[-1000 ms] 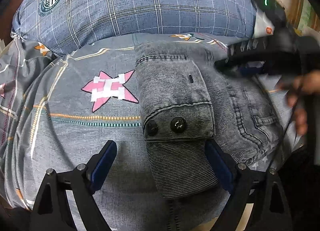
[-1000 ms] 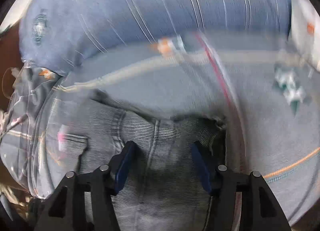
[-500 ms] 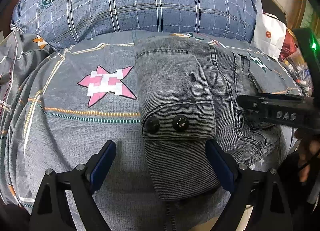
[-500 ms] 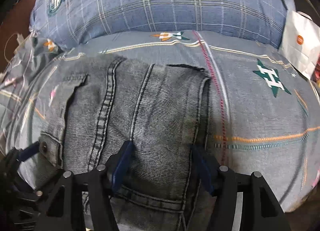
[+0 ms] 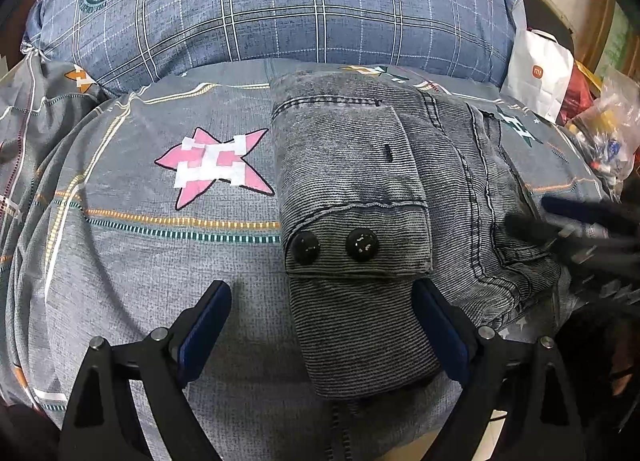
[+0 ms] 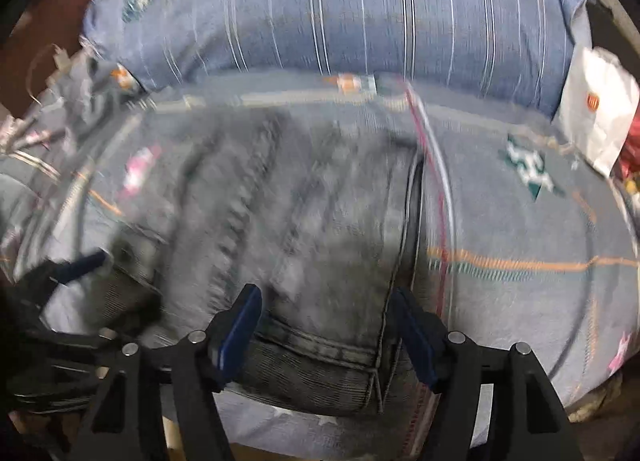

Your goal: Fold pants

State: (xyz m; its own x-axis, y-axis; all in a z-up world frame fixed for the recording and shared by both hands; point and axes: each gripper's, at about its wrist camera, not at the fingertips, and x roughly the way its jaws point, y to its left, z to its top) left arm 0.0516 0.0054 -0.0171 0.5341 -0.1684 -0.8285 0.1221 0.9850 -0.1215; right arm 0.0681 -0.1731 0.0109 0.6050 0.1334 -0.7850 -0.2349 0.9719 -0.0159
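Two grippers hover over grey denim pants point(image 5: 360, 189) folded into a compact bundle on a patterned grey bedsheet point(image 5: 120, 253). From the left wrist view, a pink star print point(image 5: 216, 165) sits at 9 o'clock of the bundle, and a blue plaid pillow point(image 5: 280, 5) lies at 12 o'clock. The left gripper point(image 5: 320, 321) stands wide, its right pad beside the flap with two black buttons point(image 5: 334, 246), nothing held. At 3 o'clock the right gripper point(image 5: 588, 233) shows blurred over the pants, with a white paper bag point(image 5: 540, 73) beyond. In the blurred right wrist view, the right gripper point(image 6: 332, 329) spreads wide over the waistband edge, gripping nothing.
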